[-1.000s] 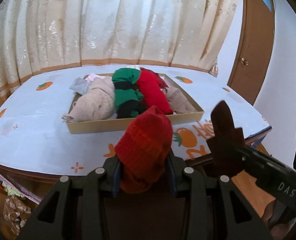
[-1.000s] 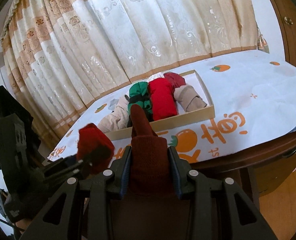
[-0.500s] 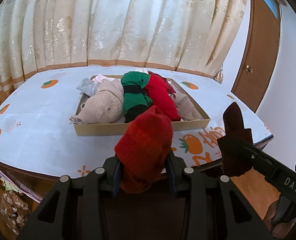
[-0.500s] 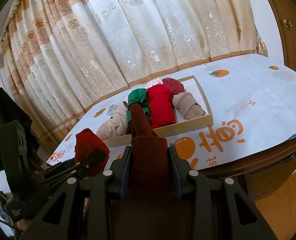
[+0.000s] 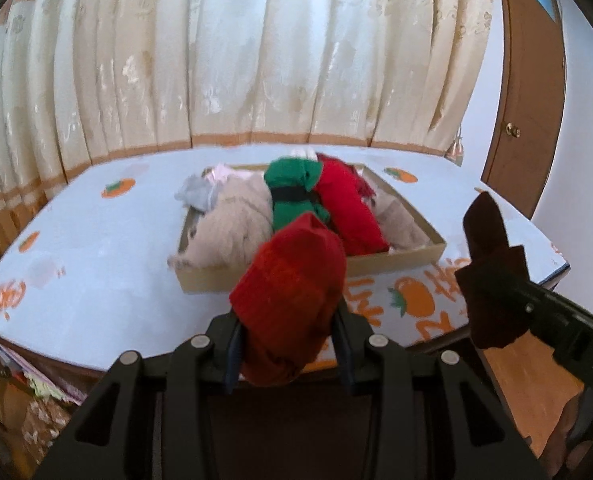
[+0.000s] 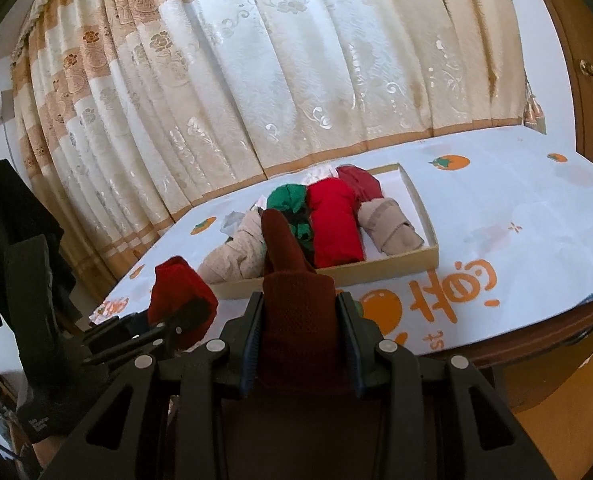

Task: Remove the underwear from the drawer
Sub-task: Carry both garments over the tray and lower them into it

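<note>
A shallow cardboard drawer tray [image 5: 400,262] [image 6: 420,208] sits on the table, packed with rolled underwear in beige, green, red and tan. My left gripper [image 5: 288,336] is shut on a bright red knitted piece [image 5: 292,292], held above the table's near edge, short of the tray. My right gripper [image 6: 300,344] is shut on a dark maroon knitted piece [image 6: 292,284], also in front of the tray. The right gripper with its maroon piece shows in the left wrist view [image 5: 492,276]. The left gripper with its red piece shows in the right wrist view [image 6: 180,300].
The table wears a pale blue cloth with orange fruit prints [image 6: 496,208]. Cream curtains [image 5: 256,60] hang behind it. A brown door [image 5: 524,92] stands at the right. Dark clothing [image 6: 4,232] hangs at the left. The wooden table edge [image 6: 536,336] lies below the grippers.
Both grippers have risen and tilted a little, so the tray sits lower and farther in view. Each still holds its knitted piece.
</note>
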Motion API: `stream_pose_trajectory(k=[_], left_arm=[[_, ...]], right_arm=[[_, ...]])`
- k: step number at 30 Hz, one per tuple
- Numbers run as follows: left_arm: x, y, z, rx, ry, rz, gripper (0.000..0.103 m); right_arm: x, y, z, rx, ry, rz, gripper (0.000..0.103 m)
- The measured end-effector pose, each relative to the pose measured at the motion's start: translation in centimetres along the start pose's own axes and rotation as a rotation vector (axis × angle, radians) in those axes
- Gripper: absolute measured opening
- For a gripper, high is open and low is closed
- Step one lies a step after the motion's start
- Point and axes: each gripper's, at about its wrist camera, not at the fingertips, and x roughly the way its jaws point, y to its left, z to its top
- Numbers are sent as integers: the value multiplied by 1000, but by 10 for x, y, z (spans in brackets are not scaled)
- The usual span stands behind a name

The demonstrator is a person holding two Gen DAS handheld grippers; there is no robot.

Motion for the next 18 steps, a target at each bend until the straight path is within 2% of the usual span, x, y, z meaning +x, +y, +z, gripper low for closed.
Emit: stream_pose_trajectory(k=[7,18], left_arm=[[0,4,15,-16,-28,-37,37],[14,5,37,-14,-36,-32,37]], right_arm=[[6,8,16,-17,-21,8,39],[20,3,37,-22,-35,0,39]])
